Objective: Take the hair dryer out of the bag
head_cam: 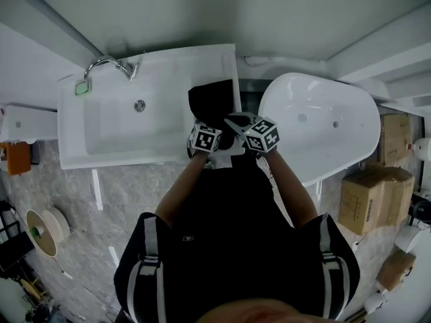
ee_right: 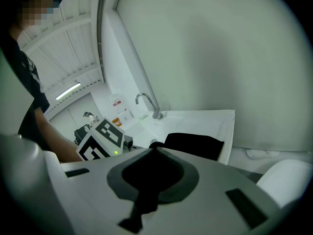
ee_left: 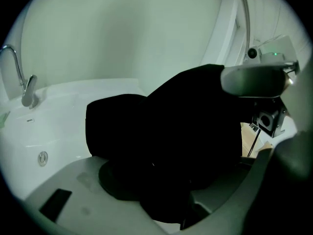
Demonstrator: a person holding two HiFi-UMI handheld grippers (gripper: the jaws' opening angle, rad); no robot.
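Pinched the black bag (head_cam: pixel 212 99), lying on the right ledge of the white sink (head_cam: pixel 75 134) beside the bathtub (head_cam: pixel 316 130), in the closed right gripper (ee_right: pixel 155 151), with the left gripper (ee_left: pixel 161 199) spread wide around its near end, hair dryer unseen.

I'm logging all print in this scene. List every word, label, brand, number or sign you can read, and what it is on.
No text reads clearly in any view.
Wall notices: too small to read.
Cardboard boxes: no legible print.
Left marker cube and right marker cube: black-and-white square patterns only, no letters.
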